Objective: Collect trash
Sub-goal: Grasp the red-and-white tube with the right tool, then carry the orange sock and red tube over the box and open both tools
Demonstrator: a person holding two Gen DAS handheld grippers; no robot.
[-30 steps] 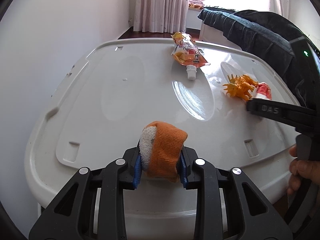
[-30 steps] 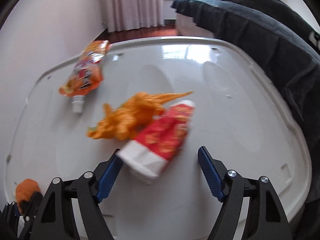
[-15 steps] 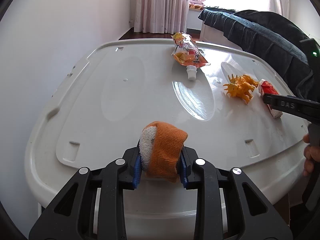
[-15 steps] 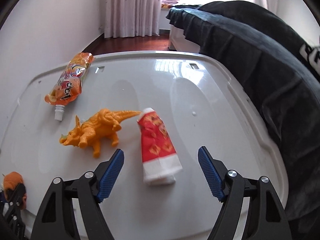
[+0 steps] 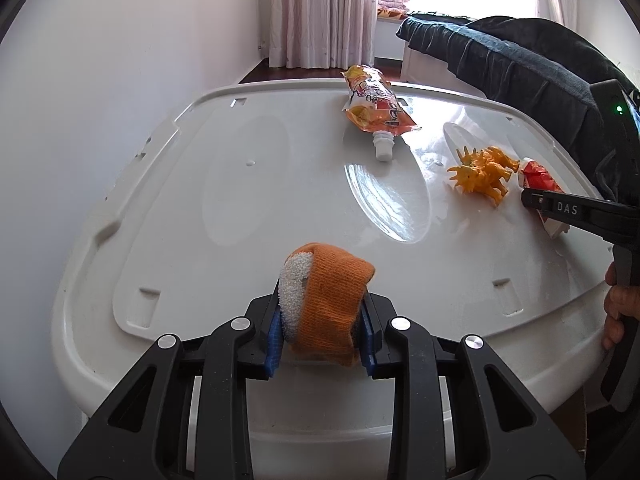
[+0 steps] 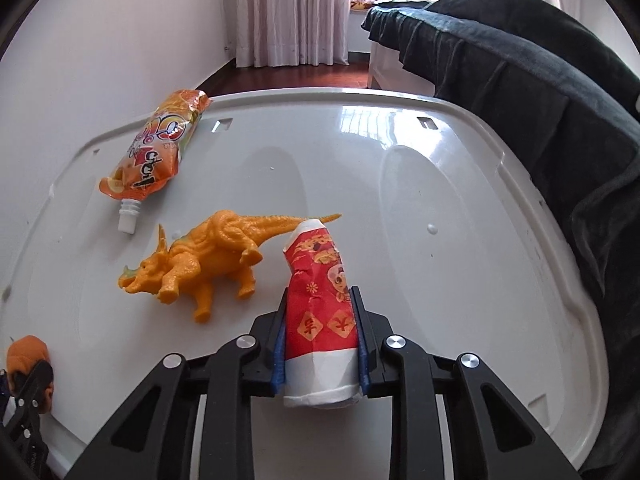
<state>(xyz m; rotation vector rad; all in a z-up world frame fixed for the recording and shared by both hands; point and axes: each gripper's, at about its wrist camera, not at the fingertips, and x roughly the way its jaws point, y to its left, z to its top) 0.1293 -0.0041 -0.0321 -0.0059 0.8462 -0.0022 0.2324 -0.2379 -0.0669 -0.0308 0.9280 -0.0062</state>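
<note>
My left gripper (image 5: 322, 334) is shut on an orange and white knitted sock (image 5: 326, 300) above the near edge of the white plastic lid (image 5: 200, 208). My right gripper (image 6: 320, 344) is shut on a red and white crumpled paper cup (image 6: 320, 304) lying on the lid; it also shows in the left wrist view (image 5: 538, 172). An orange drink pouch (image 6: 154, 156) with a white spout lies at the far left of the right wrist view, and shows at the far middle in the left wrist view (image 5: 376, 108).
An orange toy triceratops (image 6: 212, 256) stands just left of the paper cup, seen too in the left wrist view (image 5: 482, 170). A dark blanket (image 6: 540, 92) drapes along the lid's right side. A white wall (image 5: 100, 80) is on the left.
My right gripper moved forward around the paper cup and closed on it. The left gripper stayed still, holding the sock.
</note>
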